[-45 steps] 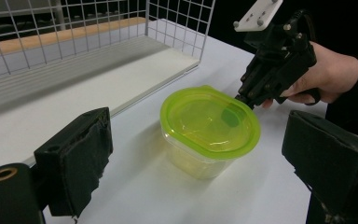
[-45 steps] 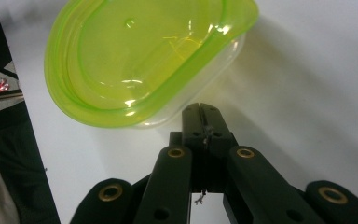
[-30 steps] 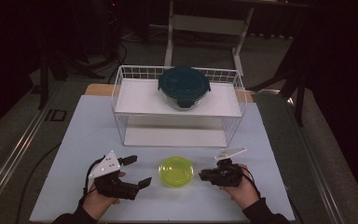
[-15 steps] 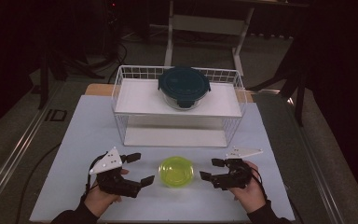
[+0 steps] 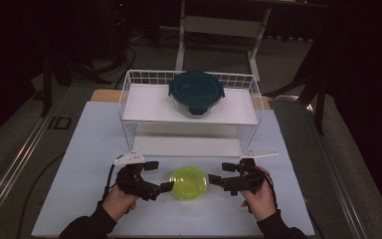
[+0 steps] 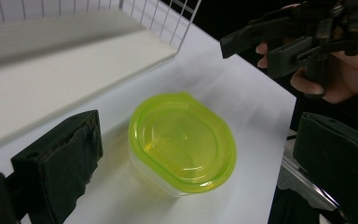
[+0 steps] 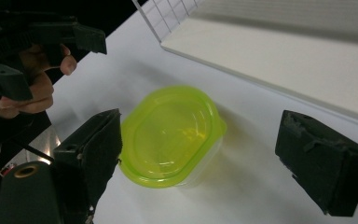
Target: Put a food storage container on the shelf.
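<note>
High view: dim overall. Room beyond the pale white table top (image 5: pixel 94 149) falls to near black, especially at upper left and along the right edge. Light falls from above; the white wire rack with flat shelves (image 5: pixel 144 102) casts a soft shadow onto its lower shelf. Image slightly soft and grainy.

Left gripper view: brighter. The translucent lime-green lidded plastic container (image 6: pixel 182 140) is fairly sharp and glows, with a faint shadow at its lower left. Black foam-padded near jaws at the lower corners are blurred.

Right gripper view: similar exposure; mild glare on the table at left, upper left corner black.
</note>
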{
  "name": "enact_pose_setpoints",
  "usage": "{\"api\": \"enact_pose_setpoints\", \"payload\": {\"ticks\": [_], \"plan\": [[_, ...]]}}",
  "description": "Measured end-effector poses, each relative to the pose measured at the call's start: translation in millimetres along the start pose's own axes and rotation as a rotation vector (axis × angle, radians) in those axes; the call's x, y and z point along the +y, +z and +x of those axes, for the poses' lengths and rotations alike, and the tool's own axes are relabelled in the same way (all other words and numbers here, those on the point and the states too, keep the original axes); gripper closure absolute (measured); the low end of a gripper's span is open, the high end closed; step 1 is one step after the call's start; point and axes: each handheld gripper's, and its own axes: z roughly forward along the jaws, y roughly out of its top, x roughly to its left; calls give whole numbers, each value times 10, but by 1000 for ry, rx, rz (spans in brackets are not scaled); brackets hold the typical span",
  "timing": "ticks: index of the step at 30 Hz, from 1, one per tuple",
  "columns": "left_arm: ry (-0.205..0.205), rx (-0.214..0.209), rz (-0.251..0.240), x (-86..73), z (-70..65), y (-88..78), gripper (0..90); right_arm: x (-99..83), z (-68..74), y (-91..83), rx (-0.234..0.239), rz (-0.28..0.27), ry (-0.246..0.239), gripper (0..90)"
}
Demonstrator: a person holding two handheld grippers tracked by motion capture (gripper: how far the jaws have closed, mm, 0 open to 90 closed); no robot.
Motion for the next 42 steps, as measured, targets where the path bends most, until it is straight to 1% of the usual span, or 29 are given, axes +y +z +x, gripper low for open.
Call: {"api": "enact_pose_setpoints", "payload": {"ticks": [1, 3, 5, 6, 9, 10, 11, 12, 13, 14, 15, 16, 17, 18, 19, 20, 21, 22, 24, 26, 27, 28, 29, 31, 33, 35, 37, 40, 42], "plan": [[-24, -5, 11, -2, 34, 27, 12, -5, -1, 27, -10, 18, 9, 142], [-80, -7, 26, -10, 105, 78, 36, -20, -17, 74, 6, 17, 70, 138], [-141, -15, 41, -21, 173, 125, 40, -23, -28, 131, -11, 38, 106, 140], [-165, -26, 51, -29, 201, 147, 51, -28, -39, 153, 1, 42, 125, 144], [-210, -36, 103, -56, 233, 218, 52, -47, -56, 221, -5, 71, 160, 199], [-237, -34, 117, -68, 245, 241, 61, -54, -66, 241, -3, 77, 178, 224], [-264, -38, 117, -82, 259, 254, 97, -61, -79, 261, 1, 85, 198, 230], [-280, -37, 128, -95, 279, 267, 139, -69, -94, 282, 1, 92, 209, 262], [-306, -37, 133, -111, 296, 284, 143, -77, -108, 302, 5, 102, 228, 292], [-317, -35, 136, -124, 308, 292, 168, -88, -125, 326, 8, 112, 247, 305], [-317, -35, 136, -124, 308, 292, 206, -98, -137, 345, 11, 121, 257, 340], [-348, -17, 145, -150, 328, 307, 238, -107, -147, 362, 15, 130, 269, 376], [-369, -18, 145, -166, 337, 314, 285, -115, -157, 375, 18, 136, 284, 392], [-369, -18, 145, -166, 337, 314, 326, -121, -168, 388, 20, 142, 292, 418], [-403, -2, 154, -194, 342, 337, 368, -127, -177, 402, 24, 151, 299, 438], [-403, -2, 154, -194, 342, 337, 395, -127, -177, 402, 24, 151, 299, 438], [-424, -5, 169, -221, 352, 357, 395, -133, -184, 416, 27, 157, 312, 457], [-431, -3, 166, -234, 347, 364, 466, -141, -189, 435, 32, 174, 324, 507], [-439, 3, 174, -249, 340, 375, 527, -152, -183, 452, 28, 188, 323, 580], [-452, -7, 173, -256, 335, 380, 598, -161, -178, 459, 32, 201, 334, 636], [-450, -6, 176, -253, 332, 378, 621, -163, -179, 459, 46, 203, 338, 654], [-452, -18, 178, -246, 326, 377, 652, -161, -177, 457, 55, 205, 344, 668], [-447, -15, 187, -235, 313, 378, 687, -156, -167, 457, 54, 208, 344, 692], [-461, -10, 200, -225, 295, 379, 696, -147, -146, 459, 55, 216, 341, 719], [-460, -5, 212, -220, 269, 377, 707, -150, -129, 469, 56, 224, 337, 730], [-457, 7, 208, -219, 240, 376, 714, -162, -124, 478, 60, 224, 350, 739], [-465, 17, 204, -218, 216, 376, 721, -177, -127, 487, 65, 220, 362, 746], [-464, 30, 206, -209, 173, 381, 737, -190, -122, 477, 72, 224, 369, 757], [-451, 40, 214, -196, 132, 380, 746, -196, -110, 460, 74, 235, 366, 763]]}}
